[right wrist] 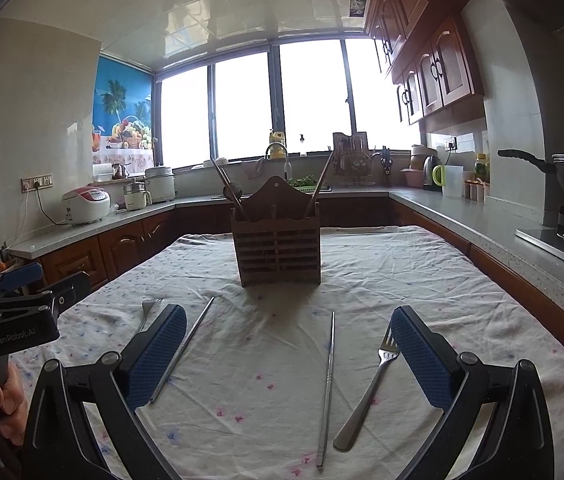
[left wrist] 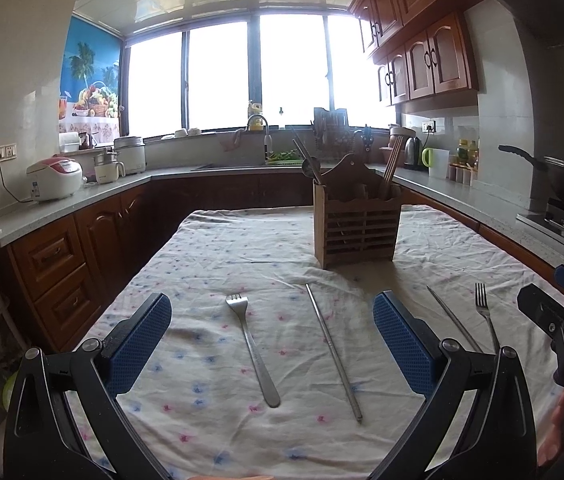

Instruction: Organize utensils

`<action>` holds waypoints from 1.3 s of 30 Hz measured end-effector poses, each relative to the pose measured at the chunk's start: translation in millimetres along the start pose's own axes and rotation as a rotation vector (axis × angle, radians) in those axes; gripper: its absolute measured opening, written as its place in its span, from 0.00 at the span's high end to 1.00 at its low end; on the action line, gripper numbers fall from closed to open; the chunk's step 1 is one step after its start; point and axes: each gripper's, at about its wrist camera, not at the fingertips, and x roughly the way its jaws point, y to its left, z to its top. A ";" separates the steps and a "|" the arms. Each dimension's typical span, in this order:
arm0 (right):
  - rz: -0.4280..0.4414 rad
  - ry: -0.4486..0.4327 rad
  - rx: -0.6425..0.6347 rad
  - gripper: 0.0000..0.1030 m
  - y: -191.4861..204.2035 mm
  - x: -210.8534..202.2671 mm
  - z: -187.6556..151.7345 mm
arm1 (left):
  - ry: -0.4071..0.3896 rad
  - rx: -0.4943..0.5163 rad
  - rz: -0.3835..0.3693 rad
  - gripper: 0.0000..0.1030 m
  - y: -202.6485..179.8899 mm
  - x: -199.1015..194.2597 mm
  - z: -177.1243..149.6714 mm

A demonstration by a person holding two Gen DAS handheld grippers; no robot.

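One legible mark — "GenRobot.AI" in pale letters on the left claw (right wrist: 21, 280) body; nothing else readable

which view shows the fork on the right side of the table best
The right wrist view: the right-hand fork lies full length on the cloth, only its tines partly behind a blue pad. In the left wrist view that fork sits near the edge, its handle cut off behind the left claw.

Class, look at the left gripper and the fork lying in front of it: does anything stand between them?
Nothing visible does. The left gripper is open, and the fork lies flat on the tablecloth between its fingers. The nearest metal chopstick lies beside the fork, apart from it.
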 end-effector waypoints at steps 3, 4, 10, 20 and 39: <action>-0.002 0.005 0.001 0.00 -0.5 0.9 0.7 | 0.001 0.002 -0.002 0.00 -0.1 0.2 0.2; -0.001 0.005 0.002 0.00 -0.7 1.0 0.9 | 0.002 0.002 -0.004 0.00 -0.1 0.4 0.4; 0.002 0.003 0.001 0.00 -1.0 0.7 1.5 | 0.011 0.005 -0.015 0.00 -1.3 1.3 0.5; 0.005 -0.001 0.004 0.00 -1.2 0.4 3.3 | 0.011 0.005 -0.011 0.00 -0.9 1.0 0.6; 0.011 -0.005 0.010 0.00 -1.2 -1.3 8.1 | 0.017 0.009 -0.020 0.00 -2.8 2.2 0.0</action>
